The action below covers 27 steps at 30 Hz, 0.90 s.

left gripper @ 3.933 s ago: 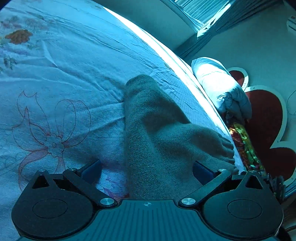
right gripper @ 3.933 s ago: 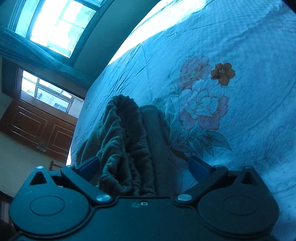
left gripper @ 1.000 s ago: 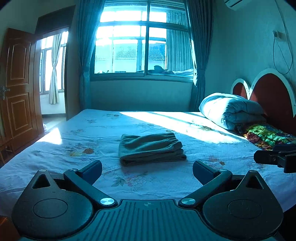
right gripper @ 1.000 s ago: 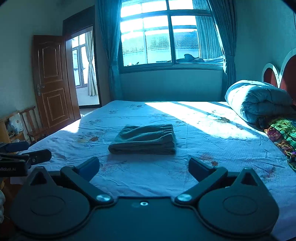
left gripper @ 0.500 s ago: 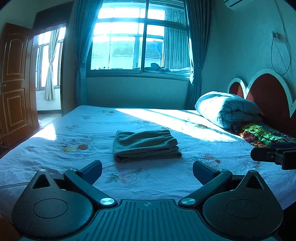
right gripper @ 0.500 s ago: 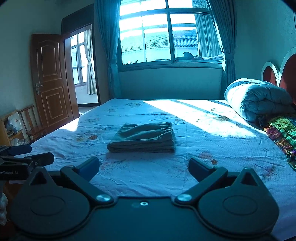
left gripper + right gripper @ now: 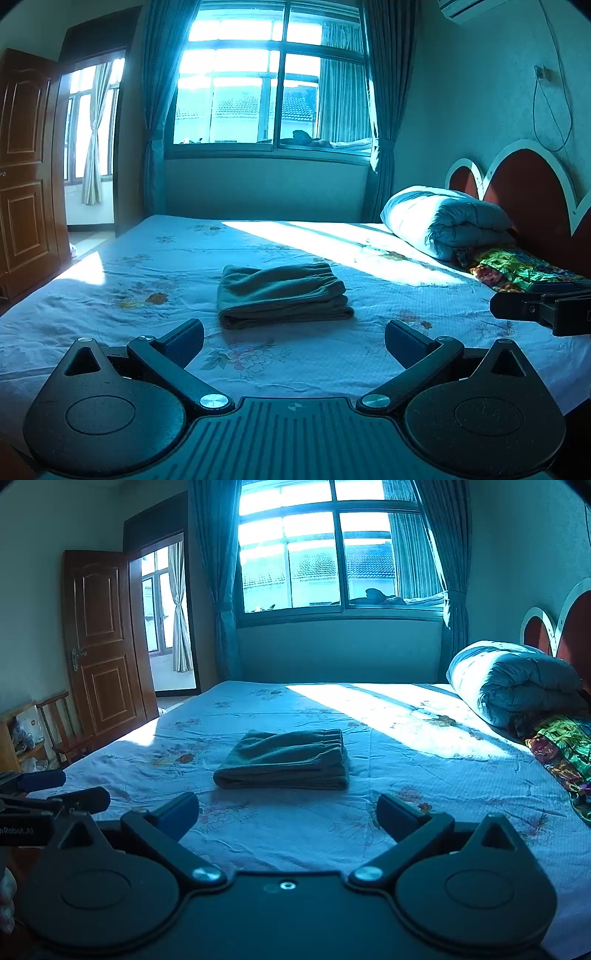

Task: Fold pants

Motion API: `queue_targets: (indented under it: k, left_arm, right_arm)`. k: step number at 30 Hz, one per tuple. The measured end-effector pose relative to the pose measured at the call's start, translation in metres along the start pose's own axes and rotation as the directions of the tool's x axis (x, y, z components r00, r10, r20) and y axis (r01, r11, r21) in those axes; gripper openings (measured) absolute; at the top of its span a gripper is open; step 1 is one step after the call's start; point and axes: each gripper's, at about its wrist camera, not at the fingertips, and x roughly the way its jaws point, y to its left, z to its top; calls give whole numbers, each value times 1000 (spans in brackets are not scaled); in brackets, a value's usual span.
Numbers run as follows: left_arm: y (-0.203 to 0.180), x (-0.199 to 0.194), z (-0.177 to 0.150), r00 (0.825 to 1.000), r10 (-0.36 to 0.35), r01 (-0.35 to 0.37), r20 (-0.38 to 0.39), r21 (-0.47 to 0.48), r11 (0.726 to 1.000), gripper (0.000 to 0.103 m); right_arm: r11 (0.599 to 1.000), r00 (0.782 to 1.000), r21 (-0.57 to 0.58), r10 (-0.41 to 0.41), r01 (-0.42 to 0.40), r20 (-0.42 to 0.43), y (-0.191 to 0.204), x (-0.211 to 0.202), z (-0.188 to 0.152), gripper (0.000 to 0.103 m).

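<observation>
On bed (image 7: 110, 295), folded pants (image 7: 280, 295) unmoved, jaws still spread

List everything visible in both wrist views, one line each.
pants: one, grey-green, folded, mid-bed
bed sheet: one, pale floral
rolled quilt: one, pale, by headboard
patterned cloth: one, multicoloured, below quilt
headboard: one, red, white-edged
window: one, curtained, far wall
door: one, brown, open
chair: one, wooden, beside door
air conditioner: one, white, top corner
left gripper: jaws open, empty
right gripper: jaws open, empty
</observation>
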Motion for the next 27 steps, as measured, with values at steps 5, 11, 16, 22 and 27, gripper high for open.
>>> queue_targets:
  k: [5, 11, 16, 22, 27]
  left_arm:
    - [-3, 0, 1, 1000, 0, 0, 0, 0, 1000, 103]
    - [-3, 0, 0, 1000, -5, 5, 3, 3, 1000, 103]
    - [-2, 1, 1, 1000, -8, 8, 0, 2, 1000, 103]
    - [-2, 1, 1, 1000, -8, 8, -2, 3, 1000, 103]
    - [-2, 1, 1, 1000, -10, 10, -1, 7, 1000, 103]
  right_arm:
    - [1000, 1000, 0, -1, 1, 2, 1, 0, 0, 97]
    - [1000, 1000, -4, -4, 4, 6, 1, -1, 0, 97]
    - [1000, 1000, -4, -4, 4, 4, 1, -1, 0, 97]
    - [1000, 1000, -4, -3, 3, 3, 3, -2, 0, 97]
    - [1000, 1000, -6, 0, 0, 8, 4, -3, 1, 97]
